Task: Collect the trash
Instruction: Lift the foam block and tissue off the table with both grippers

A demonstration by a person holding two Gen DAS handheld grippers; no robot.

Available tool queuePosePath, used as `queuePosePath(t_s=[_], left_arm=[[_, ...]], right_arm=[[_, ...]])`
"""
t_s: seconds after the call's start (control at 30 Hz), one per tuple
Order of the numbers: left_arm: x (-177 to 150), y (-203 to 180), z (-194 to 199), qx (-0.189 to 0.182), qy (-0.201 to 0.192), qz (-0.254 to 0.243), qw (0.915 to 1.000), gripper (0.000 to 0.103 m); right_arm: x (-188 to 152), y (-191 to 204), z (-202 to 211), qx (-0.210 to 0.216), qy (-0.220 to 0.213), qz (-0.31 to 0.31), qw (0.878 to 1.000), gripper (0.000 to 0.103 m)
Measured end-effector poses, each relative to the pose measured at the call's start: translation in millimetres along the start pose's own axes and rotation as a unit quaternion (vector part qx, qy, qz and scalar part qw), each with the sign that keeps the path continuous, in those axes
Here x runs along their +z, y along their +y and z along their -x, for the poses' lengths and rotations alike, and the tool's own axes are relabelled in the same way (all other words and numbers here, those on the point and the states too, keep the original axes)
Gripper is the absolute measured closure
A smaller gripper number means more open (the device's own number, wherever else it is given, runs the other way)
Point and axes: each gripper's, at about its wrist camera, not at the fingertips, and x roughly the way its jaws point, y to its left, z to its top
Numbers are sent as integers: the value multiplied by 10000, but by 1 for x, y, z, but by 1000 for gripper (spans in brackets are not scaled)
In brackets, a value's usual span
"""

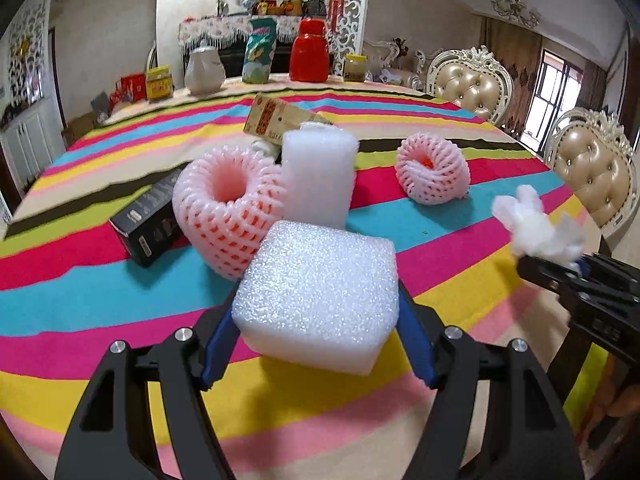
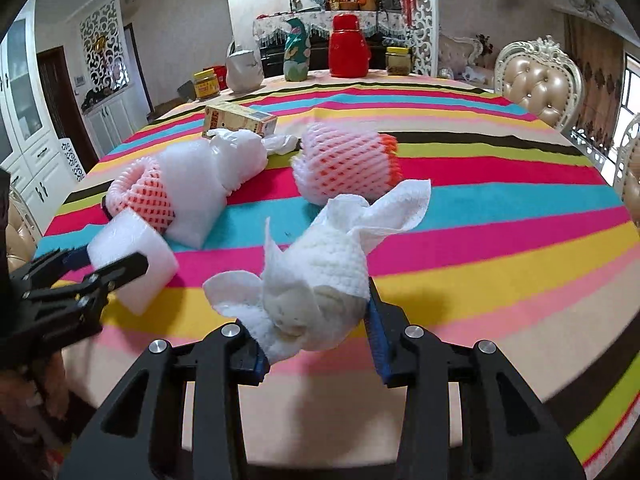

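Observation:
My left gripper [image 1: 316, 312] is shut on a white foam block [image 1: 316, 296] and holds it above the striped tablecloth [image 1: 80, 304]. It also shows in the right wrist view [image 2: 132, 260]. My right gripper [image 2: 316, 312] is shut on a crumpled white paper towel [image 2: 320, 280], seen at the right in the left wrist view [image 1: 536, 228]. On the table lie a pink foam fruit net [image 1: 224, 216], a second pink net [image 1: 434, 170], a white foam sheet roll [image 1: 318, 180], a black box [image 1: 150, 224] and a yellow carton [image 1: 280, 116].
At the table's far edge stand a red thermos [image 1: 310, 50], a green patterned bag [image 1: 260, 50], a white jug [image 1: 204, 66] and yellow-lidded jars [image 1: 159, 83]. Padded chairs [image 1: 472, 84] stand along the right side. White cabinets [image 2: 36, 152] line the left wall.

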Motion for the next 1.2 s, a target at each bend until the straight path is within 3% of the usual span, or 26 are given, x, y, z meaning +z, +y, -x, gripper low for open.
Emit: queuePosePath(t_s=[0.63,0.9,1.2], left_arm=[[-13,-71,32,-167,-121,-795,9966,34],[-16,-117,44,-717,-330,-1081,9910,34],[-22,-175,54,-1422,-611,-1440,9774,34]], right_arm=[[-53,-62,61,-123,-292,-581,9978,65],[-72,-94,91,-401,-524,-818,9945,65],[-97,-133,127,-783,-776,-1123,9875,65]])
